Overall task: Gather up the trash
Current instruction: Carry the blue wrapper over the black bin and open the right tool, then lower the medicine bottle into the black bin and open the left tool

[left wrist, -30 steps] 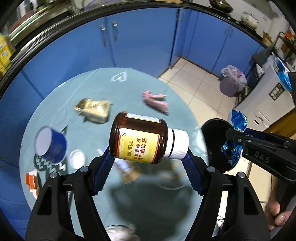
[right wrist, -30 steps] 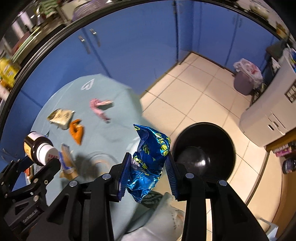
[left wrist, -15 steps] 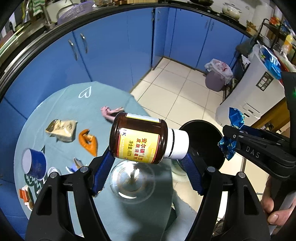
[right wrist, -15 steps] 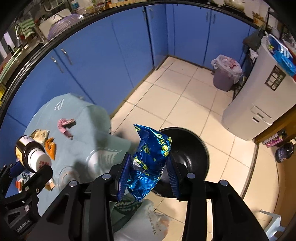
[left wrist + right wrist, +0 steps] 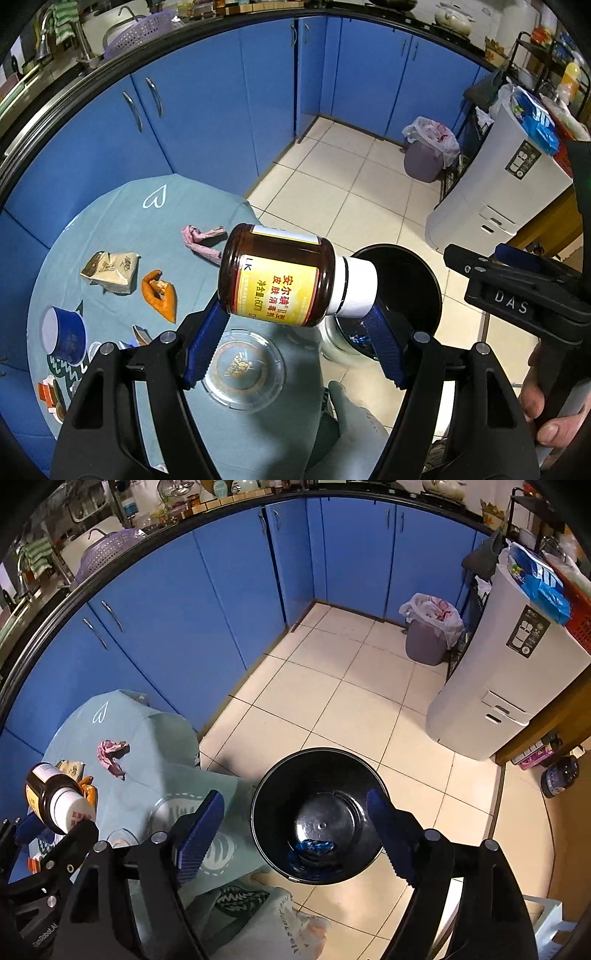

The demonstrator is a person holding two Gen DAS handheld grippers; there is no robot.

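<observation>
Showing blue wrapper (image 5: 314,847) inside bin (image 5: 266,805) (right view only).

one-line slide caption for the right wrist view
Right claw opening above black bin, blue wrapper lying inside.

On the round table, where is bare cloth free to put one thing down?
The far part of the table around the white heart is bare, and so is the strip between the pink scrap and the clear lid. The left side, around the blue cup, is crowded.
</observation>
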